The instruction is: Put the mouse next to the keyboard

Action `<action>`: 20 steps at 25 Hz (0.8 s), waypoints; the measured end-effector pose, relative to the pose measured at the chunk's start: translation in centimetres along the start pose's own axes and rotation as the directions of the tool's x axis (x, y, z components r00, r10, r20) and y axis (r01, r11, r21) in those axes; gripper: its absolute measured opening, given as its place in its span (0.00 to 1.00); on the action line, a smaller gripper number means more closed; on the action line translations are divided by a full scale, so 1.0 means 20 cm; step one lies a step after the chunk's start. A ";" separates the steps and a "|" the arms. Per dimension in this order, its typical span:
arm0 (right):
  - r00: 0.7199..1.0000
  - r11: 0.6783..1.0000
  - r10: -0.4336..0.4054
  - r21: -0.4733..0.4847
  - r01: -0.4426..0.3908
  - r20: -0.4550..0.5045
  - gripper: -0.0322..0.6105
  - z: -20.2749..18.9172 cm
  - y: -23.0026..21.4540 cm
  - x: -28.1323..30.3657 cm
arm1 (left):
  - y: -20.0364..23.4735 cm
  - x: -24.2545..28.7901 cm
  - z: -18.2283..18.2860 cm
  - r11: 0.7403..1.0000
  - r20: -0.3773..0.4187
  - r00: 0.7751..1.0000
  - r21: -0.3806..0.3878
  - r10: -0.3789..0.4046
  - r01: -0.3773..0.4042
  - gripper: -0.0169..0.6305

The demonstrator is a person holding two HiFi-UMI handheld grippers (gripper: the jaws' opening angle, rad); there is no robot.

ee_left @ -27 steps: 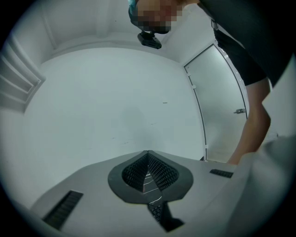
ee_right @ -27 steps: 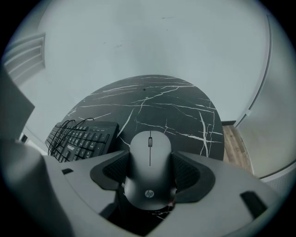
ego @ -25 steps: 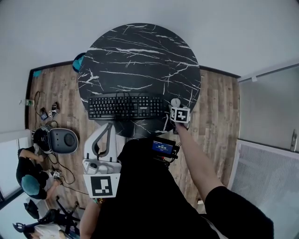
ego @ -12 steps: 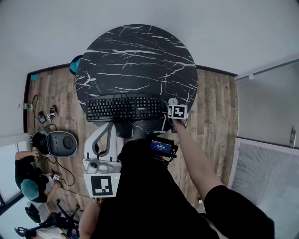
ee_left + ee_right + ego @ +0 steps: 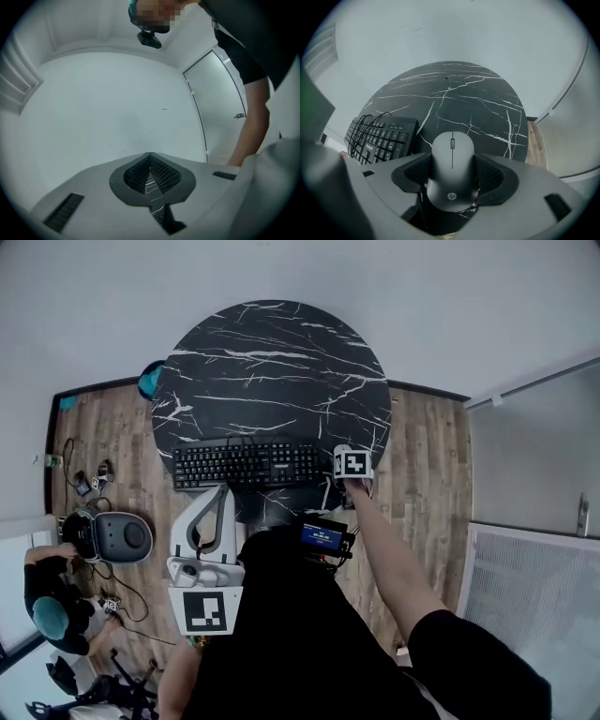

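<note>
A grey mouse (image 5: 452,171) sits between the pads of my right gripper (image 5: 452,176), which is shut on its sides. In the head view the right gripper (image 5: 352,465) hovers at the right end of the black keyboard (image 5: 246,465), over the near right part of the round black marble table (image 5: 272,371). Only the mouse's front tip (image 5: 341,450) shows there, past the marker cube. The keyboard (image 5: 382,136) lies left of the mouse in the right gripper view. My left gripper (image 5: 214,521) is held low near my body, its jaws shut with nothing between them (image 5: 150,176).
The table's edge (image 5: 520,117) curves close to the right of the mouse, with wooden floor (image 5: 427,456) beyond. A coiled cable (image 5: 365,124) lies over the keyboard. On the floor at the left are a grey case (image 5: 112,535) and a crouching person (image 5: 47,606).
My right gripper with the mouse has drifted slightly left and nearer the keyboard's right end. The head view has shifted a little. The left gripper stays where it was.
</note>
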State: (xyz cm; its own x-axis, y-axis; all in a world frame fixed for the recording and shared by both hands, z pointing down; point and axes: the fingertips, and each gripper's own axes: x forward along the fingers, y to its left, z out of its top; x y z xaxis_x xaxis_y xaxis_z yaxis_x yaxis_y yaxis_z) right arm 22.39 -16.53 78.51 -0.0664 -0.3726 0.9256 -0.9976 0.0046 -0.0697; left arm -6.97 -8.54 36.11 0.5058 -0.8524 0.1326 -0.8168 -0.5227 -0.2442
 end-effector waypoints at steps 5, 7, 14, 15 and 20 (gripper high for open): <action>1.000 1.000 -0.001 0.004 0.001 -0.024 0.48 -0.01 0.00 -0.01 | 0.04 -0.01 0.03 1.000 0.023 0.999 -0.014 0.022 -0.022 0.05; 1.000 1.000 0.000 0.000 0.000 -0.014 0.48 0.00 0.00 -0.01 | 0.05 -0.02 0.02 1.000 0.010 1.000 -0.002 0.021 -0.021 0.05; 0.999 0.999 0.029 -0.031 -0.030 -0.017 0.48 0.00 0.01 -0.01 | 0.08 -0.04 0.00 0.999 0.002 0.999 -0.028 0.042 -0.042 0.05; 0.999 0.999 0.032 -0.030 -0.032 -0.017 0.48 0.00 0.01 -0.01 | 0.09 -0.05 -0.01 0.998 0.003 0.999 -0.035 0.049 -0.049 0.05; 1.000 0.999 0.024 -0.029 -0.024 -0.011 0.48 0.00 0.00 -0.01 | 0.10 -0.06 -0.03 0.997 -0.003 0.998 -0.041 0.060 -0.061 0.05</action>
State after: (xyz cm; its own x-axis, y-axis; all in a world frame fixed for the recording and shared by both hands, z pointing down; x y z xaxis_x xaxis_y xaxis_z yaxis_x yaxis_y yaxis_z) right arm 22.38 -16.41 78.24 -0.0904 -0.3623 0.9277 -0.9959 0.0405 -0.0812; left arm -9.40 -8.49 35.96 0.4548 -0.8824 0.1202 -0.8565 -0.4704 -0.2127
